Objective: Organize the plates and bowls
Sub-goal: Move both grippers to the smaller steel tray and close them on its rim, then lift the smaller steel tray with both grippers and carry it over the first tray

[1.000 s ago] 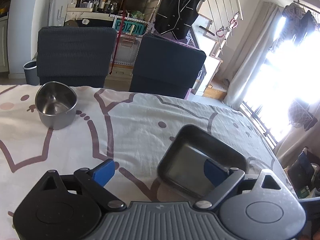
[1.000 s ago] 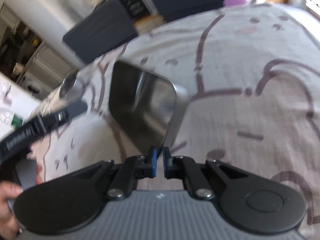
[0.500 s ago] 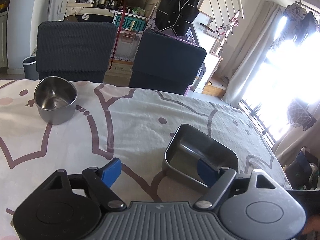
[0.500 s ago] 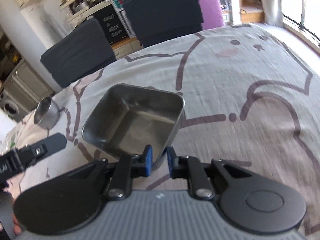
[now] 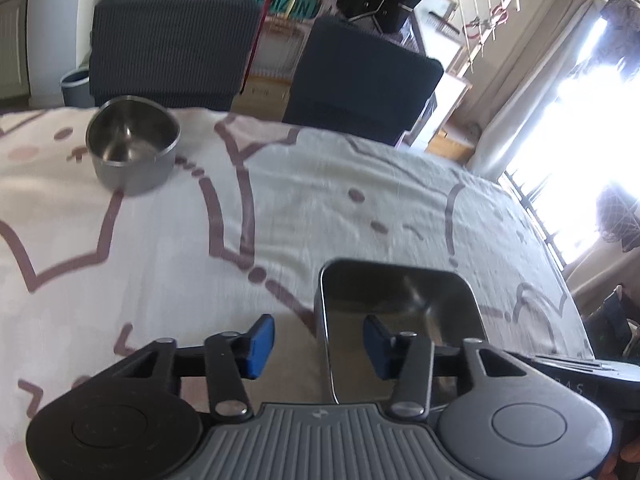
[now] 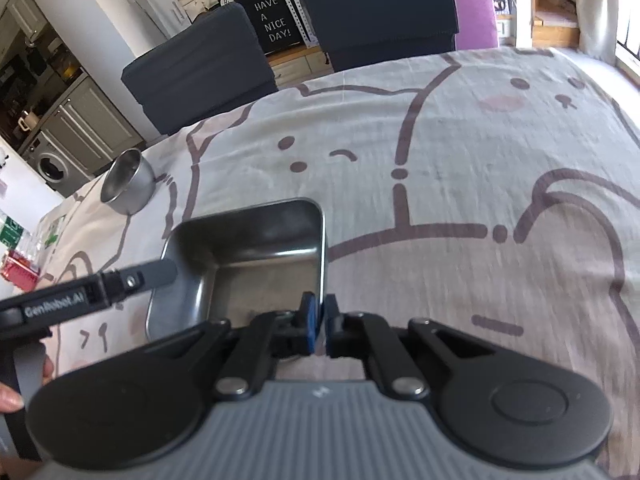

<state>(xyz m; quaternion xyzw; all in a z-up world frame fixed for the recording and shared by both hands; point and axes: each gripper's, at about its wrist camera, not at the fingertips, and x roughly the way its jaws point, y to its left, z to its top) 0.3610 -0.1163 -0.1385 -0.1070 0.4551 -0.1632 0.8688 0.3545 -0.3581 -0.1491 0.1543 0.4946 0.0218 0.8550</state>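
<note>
- The tray (image 6: 244, 248) — a square steel one — sits on the surface (image 6: 460, 140), low and centre in the right wrist view and low right of centre in the left wrist view (image 5: 400, 300).
- The right gripper (image 6: 318, 322) has its jaws pinched shut on the tray's right-hand wall, one blue pad inside the wall and one outside.
- The left gripper (image 5: 318, 346) straddles the tray's left wall; its jaws have just been closing, yet a clear gap shows on both sides, so the blue pads (image 5: 260, 344) do not press the steel.
- In the right wrist view the left gripper's finger (image 6: 158, 274) reaches in from the left edge over the tray's left rim.
- A hand (image 6: 12, 392) shows at the lower left edge of that view, gripping the left gripper's handle.
- The bowl (image 5: 132, 150) — round, steel, upright — stands in the upper left of the left wrist view, well apart from the tray; it shows again at left in the right wrist view (image 6: 128, 182).
- Two dark chairs (image 5: 172, 48) stand behind the far edge of the surface.
</note>
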